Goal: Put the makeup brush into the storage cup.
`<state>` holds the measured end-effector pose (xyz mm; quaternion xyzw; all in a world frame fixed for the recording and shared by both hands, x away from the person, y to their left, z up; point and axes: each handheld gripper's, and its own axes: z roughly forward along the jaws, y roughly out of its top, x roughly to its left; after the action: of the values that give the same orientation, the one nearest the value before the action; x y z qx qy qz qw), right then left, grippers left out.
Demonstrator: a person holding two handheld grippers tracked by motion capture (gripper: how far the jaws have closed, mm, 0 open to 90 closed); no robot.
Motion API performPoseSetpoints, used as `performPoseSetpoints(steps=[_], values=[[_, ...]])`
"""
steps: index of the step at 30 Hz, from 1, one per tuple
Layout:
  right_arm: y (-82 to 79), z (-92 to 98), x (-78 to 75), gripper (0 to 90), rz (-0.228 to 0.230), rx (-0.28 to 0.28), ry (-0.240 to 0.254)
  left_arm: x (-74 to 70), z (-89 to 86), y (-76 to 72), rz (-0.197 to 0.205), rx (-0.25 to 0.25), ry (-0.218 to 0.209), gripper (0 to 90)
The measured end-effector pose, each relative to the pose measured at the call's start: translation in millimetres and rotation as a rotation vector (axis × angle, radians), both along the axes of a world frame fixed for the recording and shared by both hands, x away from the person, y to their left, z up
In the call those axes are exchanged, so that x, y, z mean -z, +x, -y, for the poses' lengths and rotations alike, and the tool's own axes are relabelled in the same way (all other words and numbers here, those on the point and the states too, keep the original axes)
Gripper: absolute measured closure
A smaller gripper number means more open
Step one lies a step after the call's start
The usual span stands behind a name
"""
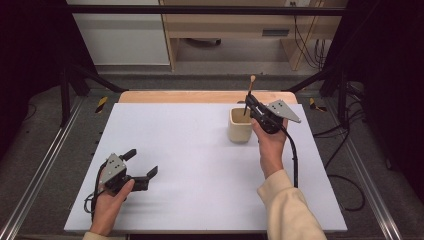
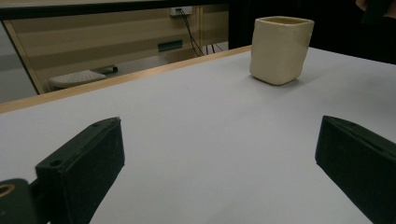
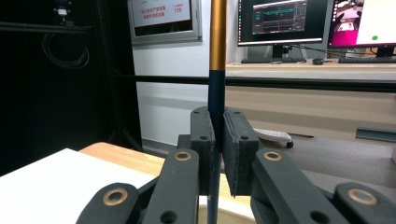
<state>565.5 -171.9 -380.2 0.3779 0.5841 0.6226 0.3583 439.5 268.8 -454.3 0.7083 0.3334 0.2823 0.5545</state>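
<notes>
While the slim brush with a dark blue handle, gold band and pale tip [image 1: 248, 95] stands nearly upright over the cream square ceramic cup [image 1: 239, 126], I read the work in hand as lowering it into that cup. Its lower end sits at or just inside the cup's mouth; I cannot tell whether it touches the bottom. The brush is kept vertical, in my judgement, so that it drops straight through the opening without catching the rim.

My right hand-held gripper [image 1: 253, 106] pinches the brush low on the dark part of the handle; in the right gripper view the handle [image 3: 216, 70] rises between the two black pads [image 3: 239, 149], which press on it from both sides. Gripping low leaves most of the length above the jaws, so release will call for a straight, gentle opening.

The cup stands toward the far right of the white counter [image 1: 190, 150], near its wooden back edge [image 1: 200, 96], within easy reach of the right hand.

My left hand-held gripper [image 1: 143, 165] rests well apart at the near left, jaws spread and holding nothing. In the left gripper view the cup [image 2: 280, 49] stands far beyond the two parted pads [image 2: 93, 158], so this side is parked clear of the work.
</notes>
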Motion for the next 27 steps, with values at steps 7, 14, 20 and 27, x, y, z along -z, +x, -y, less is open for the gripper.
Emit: performPoseSetpoints(steps=[7, 14, 20, 27], values=[[2.5, -1.8, 4.1, 83.3, -0.003, -0.003, 0.0, 0.4, 0.6, -0.1, 0.001, 0.003, 0.001, 0.7], [5.5, -0.5, 8.1, 83.3, -0.012, -0.014, 0.015, 0.7, 1.3, 0.2, 0.0, 0.014, 0.0, 0.7], [5.9, 1.0, 13.8, 83.3, -0.018, -0.015, 0.011, -0.2, -0.1, -0.5, 0.005, 0.009, -0.007, 0.7], [6.2, 1.2, 18.3, 83.3, -0.025, -0.023, -0.002, -0.1, 0.4, -0.4, 0.006, 0.013, -0.005, 0.7]])
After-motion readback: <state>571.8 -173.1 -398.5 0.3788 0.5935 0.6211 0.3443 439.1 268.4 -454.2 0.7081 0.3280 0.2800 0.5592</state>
